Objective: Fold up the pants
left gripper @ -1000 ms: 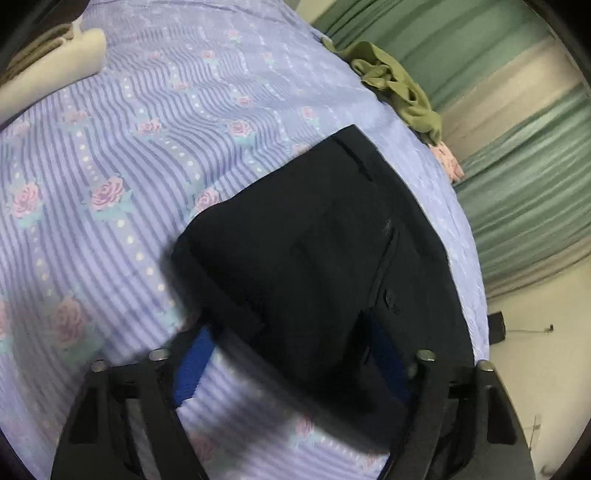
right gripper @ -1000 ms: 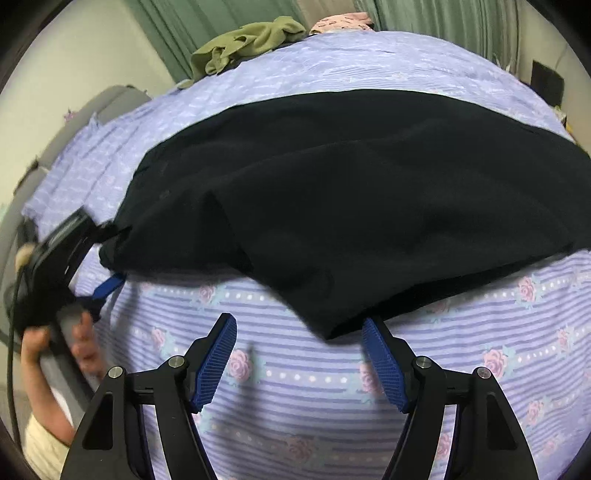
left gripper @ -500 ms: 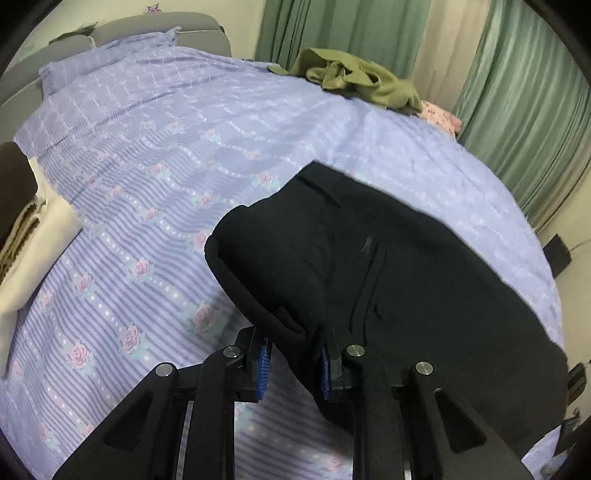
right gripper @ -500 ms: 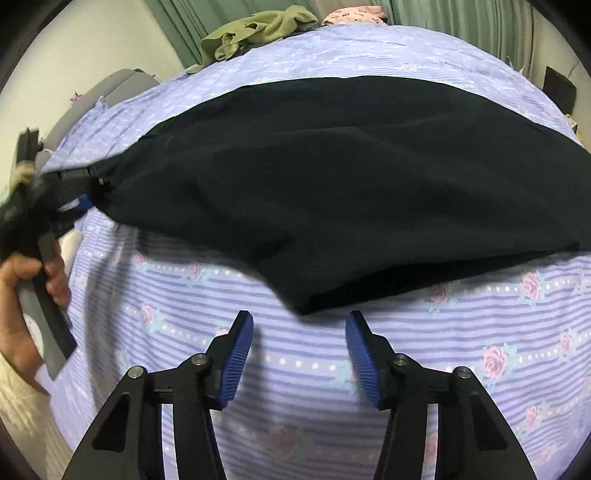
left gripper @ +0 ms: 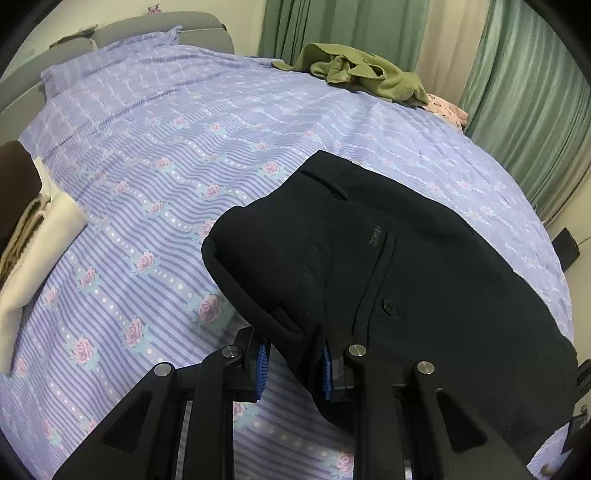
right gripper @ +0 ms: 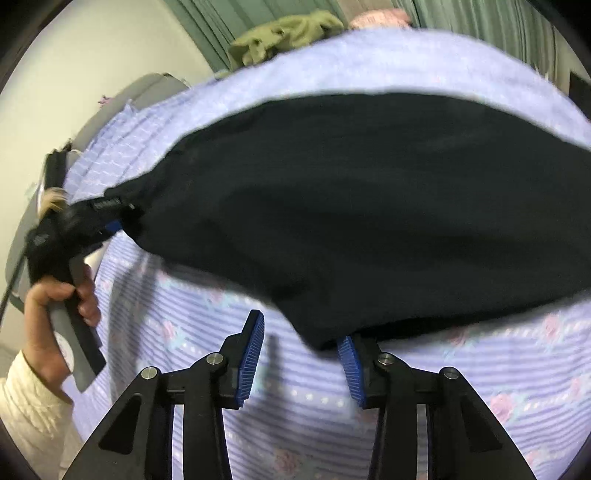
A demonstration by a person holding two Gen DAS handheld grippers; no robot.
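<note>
Black pants (left gripper: 424, 266) lie across a lilac flowered bedsheet (left gripper: 155, 192). My left gripper (left gripper: 293, 360) is shut on the rolled waistband corner and holds it a little off the sheet. In the right wrist view the same pants (right gripper: 369, 206) spread across the bed, and the left gripper (right gripper: 110, 219) pinches their far left end, with a person's hand (right gripper: 55, 299) on its handle. My right gripper (right gripper: 301, 354) is low at the near edge with its jaws closing. A hanging corner of the pants dips between its blue pads (right gripper: 253, 350), lying against the right one only.
A crumpled olive garment (left gripper: 362, 74) and a pink cloth (left gripper: 445, 107) lie at the bed's far edge before green curtains (left gripper: 528, 92). Folded cream and brown cloths (left gripper: 33, 236) are stacked at the left. A grey headboard (left gripper: 122, 29) stands behind.
The left jaws closed on the waistband, then raised and rolled it. The right jaws narrowed, and the pants' near corner now hangs between them.
</note>
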